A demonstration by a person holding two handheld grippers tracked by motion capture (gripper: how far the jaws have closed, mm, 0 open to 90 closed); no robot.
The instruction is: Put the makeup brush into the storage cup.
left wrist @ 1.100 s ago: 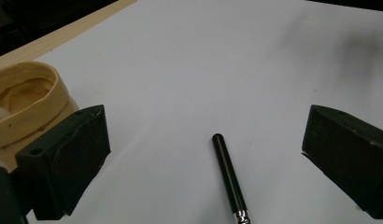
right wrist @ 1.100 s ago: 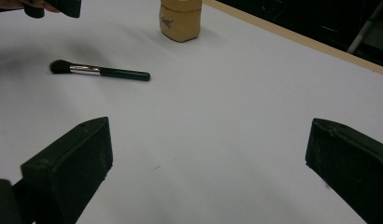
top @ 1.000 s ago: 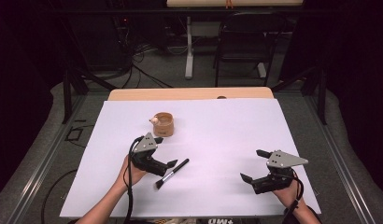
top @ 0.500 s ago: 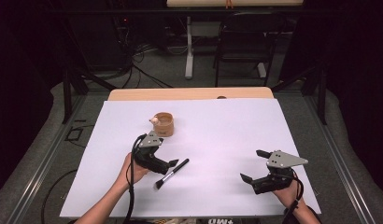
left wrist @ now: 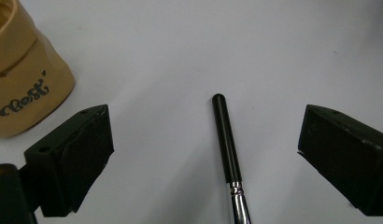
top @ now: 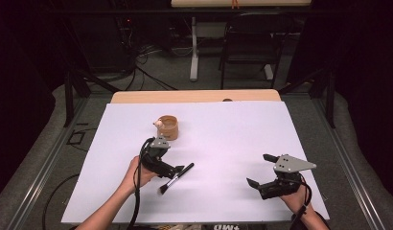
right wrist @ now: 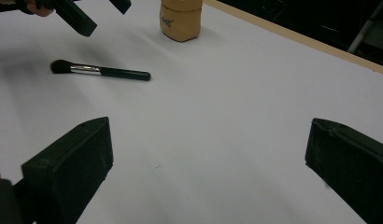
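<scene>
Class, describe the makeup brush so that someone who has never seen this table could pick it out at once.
Start at the white sheet covering the table, then find the tan cup left of centre. Nearer the person lies the makeup brush, flat under the open left gripper. Its slim black handle, silver collar and dark bristles set it apart.

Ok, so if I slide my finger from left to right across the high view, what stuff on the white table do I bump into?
Left gripper → makeup brush, right beside those jaws → right gripper. The tan cup sits farther back, above the left gripper, so its place in the row is unclear.
</scene>
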